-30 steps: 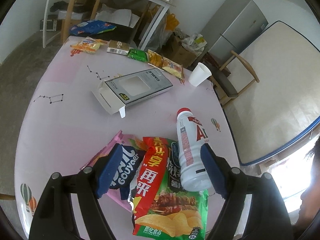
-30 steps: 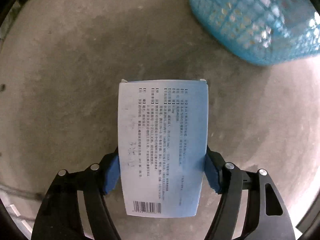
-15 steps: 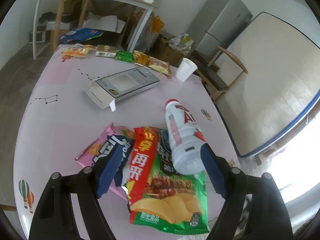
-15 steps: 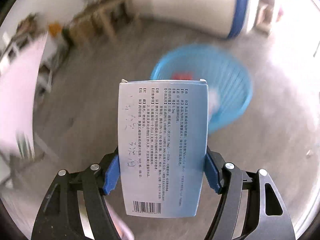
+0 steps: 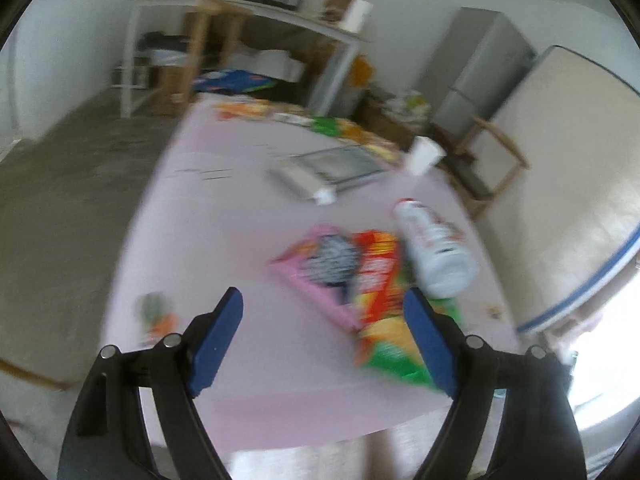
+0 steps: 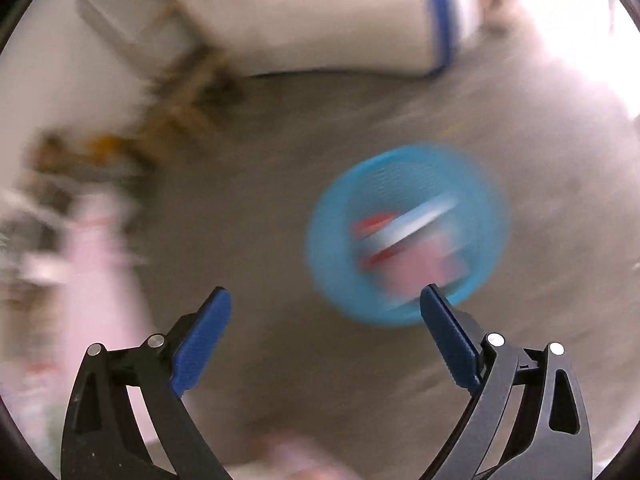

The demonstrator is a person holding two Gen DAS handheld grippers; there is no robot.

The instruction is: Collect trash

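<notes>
Hovering over pink table (image 5: 248, 240), left gripper (image 5: 324, 316) wide, empty; snack bags (image 5: 360, 276) and bottle (image 5: 434, 252) right of centre frame. Next grab: centre jaws over one bag, close low. Right gripper (image 6: 324, 320) jaws just opened wide, nothing between; box (image 6: 412, 226) lies blurred inside blue basket (image 6: 324, 236), centre right frame.
</notes>
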